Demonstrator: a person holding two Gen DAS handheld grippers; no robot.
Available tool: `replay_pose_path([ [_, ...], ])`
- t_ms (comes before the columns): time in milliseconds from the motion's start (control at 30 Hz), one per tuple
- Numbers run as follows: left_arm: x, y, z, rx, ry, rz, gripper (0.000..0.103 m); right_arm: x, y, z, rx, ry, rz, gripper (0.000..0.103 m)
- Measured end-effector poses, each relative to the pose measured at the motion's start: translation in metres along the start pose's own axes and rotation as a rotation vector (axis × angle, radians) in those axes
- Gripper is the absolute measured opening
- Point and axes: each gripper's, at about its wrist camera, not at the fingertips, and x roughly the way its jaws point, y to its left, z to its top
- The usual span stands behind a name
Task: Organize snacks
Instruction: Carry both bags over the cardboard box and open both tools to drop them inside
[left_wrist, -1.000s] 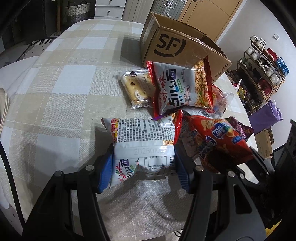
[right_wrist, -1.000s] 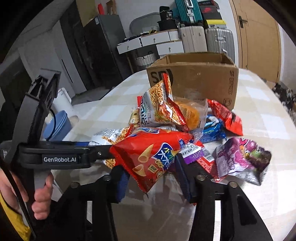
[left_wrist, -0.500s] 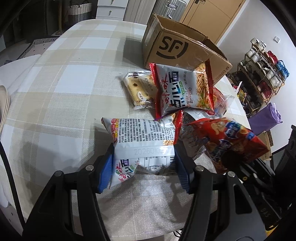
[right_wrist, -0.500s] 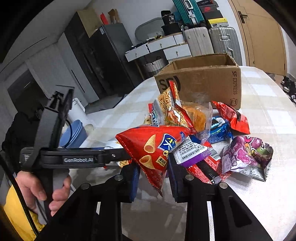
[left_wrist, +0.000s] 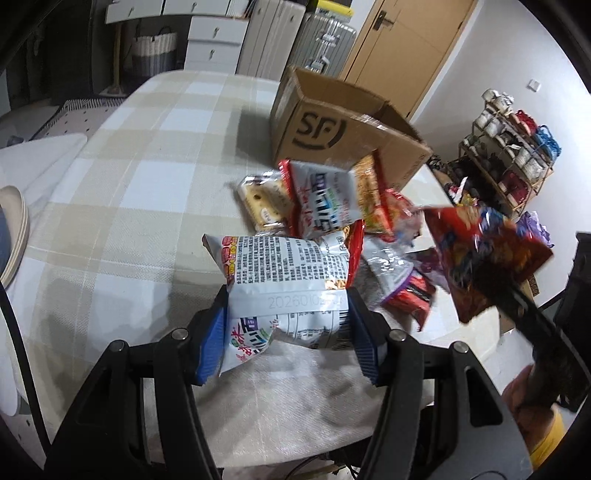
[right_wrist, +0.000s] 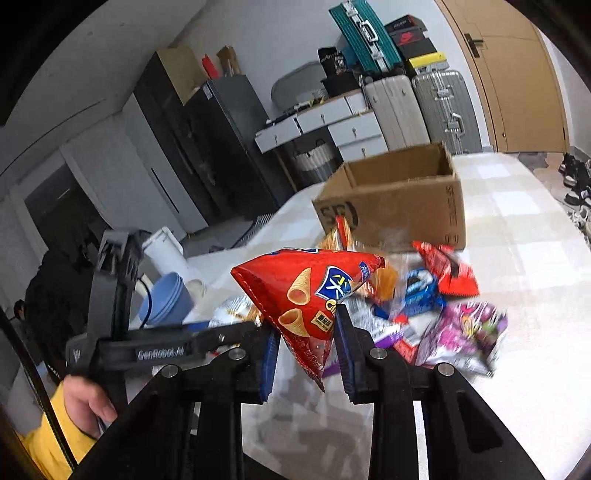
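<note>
Checked-cloth bench (left_wrist: 122, 206): both packs lifted near SF carton (right_wrist: 402, 206), presumably for boxing. Left hand-held gripper (left_wrist: 286, 332) clamps white noodle pack (left_wrist: 288, 280); right hand-held gripper (right_wrist: 304, 350) clamps red corn-cone bag (right_wrist: 306, 291).

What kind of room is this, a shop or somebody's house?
Most likely somebody's house: a table with a checked tablecloth, suitcases stacked by white drawers, and a shoe rack against the wall.

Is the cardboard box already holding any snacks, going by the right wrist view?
No: the part of the cardboard box interior on view shows only bare walls, with snacks piled on the table before it.
</note>
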Motion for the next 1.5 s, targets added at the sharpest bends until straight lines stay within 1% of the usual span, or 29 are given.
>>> replay_pose_path([
  [233,-0.023,-0.003,0.005,-0.007,-0.060,-0.025,0.056,-0.020,-0.007,0.024,0.036,-0.038,0.031,0.028],
  [400,-0.033,-0.003,0.009,-0.006,-0.083,-0.029,0.056,-0.025,-0.010,0.038,0.042,-0.053,0.040,0.028],
  [500,-0.036,-0.007,0.012,0.004,-0.090,-0.021,0.056,-0.021,-0.016,0.043,0.055,-0.047,0.037,0.028],
  [567,-0.041,-0.010,0.014,0.009,-0.097,-0.036,0.056,-0.015,-0.020,0.047,0.062,-0.044,0.040,0.028],
  [633,-0.046,-0.013,0.017,0.020,-0.111,-0.033,0.056,-0.009,-0.024,0.052,0.070,-0.045,0.045,0.028],
  [733,-0.051,-0.018,0.030,0.038,-0.127,-0.032,0.056,-0.003,-0.028,0.067,0.075,-0.053,0.057,0.028],
  [800,-0.051,-0.022,0.044,0.050,-0.131,-0.029,0.056,0.002,-0.031,0.076,0.075,-0.061,0.061,0.028],
  [967,-0.046,-0.031,0.098,0.059,-0.150,-0.056,0.056,0.014,-0.036,0.109,0.084,-0.089,0.069,0.028],
  [1033,-0.040,-0.036,0.120,0.070,-0.151,-0.054,0.056,0.020,-0.040,0.123,0.098,-0.095,0.067,0.028],
  [1133,-0.025,-0.045,0.153,0.080,-0.136,-0.073,0.056,0.034,-0.051,0.143,0.124,-0.099,0.051,0.028],
  [1233,-0.005,-0.056,0.185,0.097,-0.122,-0.064,0.056,0.050,-0.066,0.163,0.149,-0.092,0.039,0.028],
  [1367,0.030,-0.069,0.222,0.123,-0.077,-0.068,0.056,0.073,-0.085,0.180,0.166,-0.081,0.024,0.028],
  [1433,0.053,-0.072,0.242,0.129,-0.034,-0.061,0.056,0.085,-0.094,0.185,0.176,-0.062,0.007,0.028],
  [1500,0.075,-0.072,0.260,0.119,-0.005,-0.072,0.056,0.095,-0.104,0.185,0.194,-0.039,-0.008,0.028],
])
